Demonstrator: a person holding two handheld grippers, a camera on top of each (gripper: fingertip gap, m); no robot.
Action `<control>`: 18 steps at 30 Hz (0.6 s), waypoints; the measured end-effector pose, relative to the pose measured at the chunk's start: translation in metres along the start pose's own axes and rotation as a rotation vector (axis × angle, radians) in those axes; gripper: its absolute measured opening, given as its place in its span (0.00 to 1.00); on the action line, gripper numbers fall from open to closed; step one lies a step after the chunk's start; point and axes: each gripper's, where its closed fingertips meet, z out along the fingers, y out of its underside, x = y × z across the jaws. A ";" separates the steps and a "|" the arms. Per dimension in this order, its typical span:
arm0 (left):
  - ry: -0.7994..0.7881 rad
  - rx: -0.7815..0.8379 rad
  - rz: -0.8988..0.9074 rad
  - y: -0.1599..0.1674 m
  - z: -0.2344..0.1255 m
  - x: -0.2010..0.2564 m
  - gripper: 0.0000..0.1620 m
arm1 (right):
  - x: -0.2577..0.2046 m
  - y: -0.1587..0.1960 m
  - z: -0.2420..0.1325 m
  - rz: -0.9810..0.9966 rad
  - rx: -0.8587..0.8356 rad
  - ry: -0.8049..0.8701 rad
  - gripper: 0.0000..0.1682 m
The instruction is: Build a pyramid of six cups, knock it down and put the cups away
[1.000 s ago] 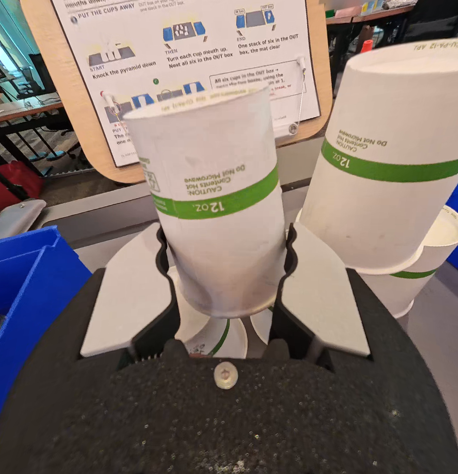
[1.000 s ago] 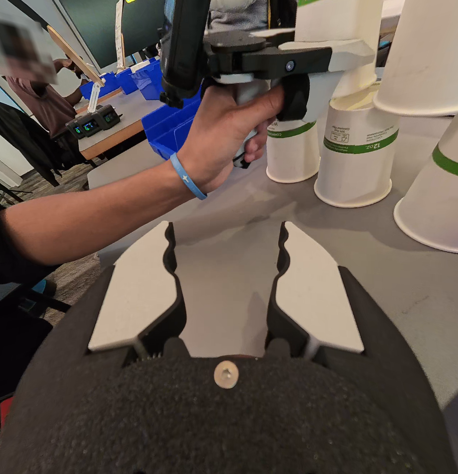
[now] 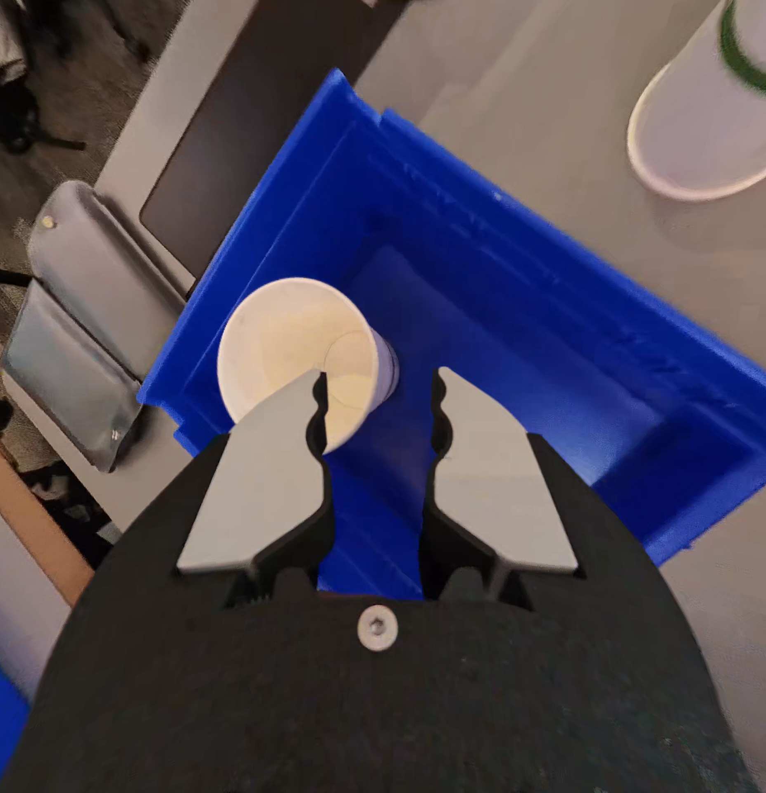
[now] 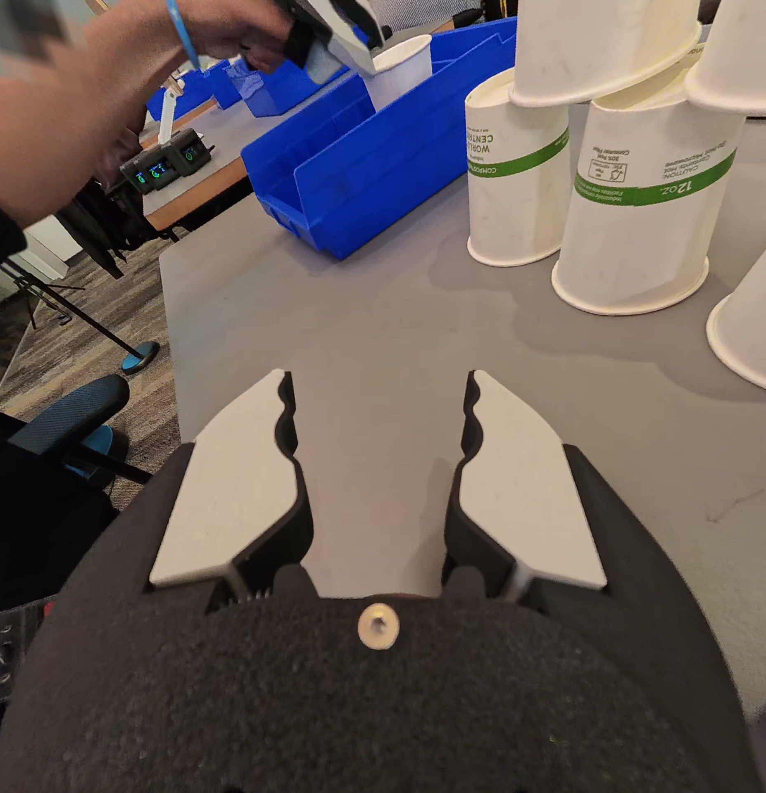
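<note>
A white paper cup (image 3: pixel 287 343) stands mouth up at the left end of a blue bin (image 3: pixel 544 240). My left gripper (image 3: pixel 377 377) is open and empty above the bin, its left fingertip over the cup's mouth. The right wrist view shows that gripper (image 4: pixel 351 47) at the rim of the cup (image 4: pixel 405 68) in the bin (image 4: pixel 372 184). Upside-down cups with green bands (image 4: pixel 514 193) (image 4: pixel 643 223) carry more cups (image 4: pixel 596 47) on top. My right gripper (image 4: pixel 379 377) is open and empty above the grey table.
Another upturned cup (image 4: pixel 754 326) stands at the right edge. The table's left edge (image 4: pixel 166 343) drops to the floor and a chair (image 4: pixel 72 412). More blue bins (image 4: pixel 265 90) and small black devices (image 4: pixel 166 165) sit on a farther table. A grey pouch (image 3: pixel 72 317) lies left of the bin.
My left gripper held an upside-down cup beside the stacked cups; now it is open, without that cup, and has swung left over the blue bin. My right gripper has barely moved.
</note>
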 end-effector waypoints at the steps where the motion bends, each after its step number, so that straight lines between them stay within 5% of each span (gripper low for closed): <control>1: 0.013 -0.044 0.032 0.003 0.008 0.000 0.28 | 0.001 0.000 0.000 0.004 -0.002 -0.003 0.44; 4: -0.056 -0.188 0.103 0.019 0.029 -0.013 0.24 | 0.004 0.003 -0.001 0.018 -0.011 0.000 0.44; 6: -0.054 -0.226 0.126 0.026 0.035 -0.013 0.04 | 0.006 0.004 -0.002 0.025 -0.014 0.002 0.44; 9: -0.067 -0.171 0.086 0.025 0.025 -0.016 0.00 | 0.009 0.002 -0.004 0.022 -0.010 0.008 0.43; 13: 0.057 0.137 -0.082 -0.001 -0.029 0.004 0.00 | 0.006 -0.016 -0.010 -0.004 0.065 -0.045 0.44; 18: 0.413 0.692 -0.237 -0.054 -0.125 0.077 0.00 | -0.007 -0.062 -0.020 -0.030 0.246 -0.196 0.49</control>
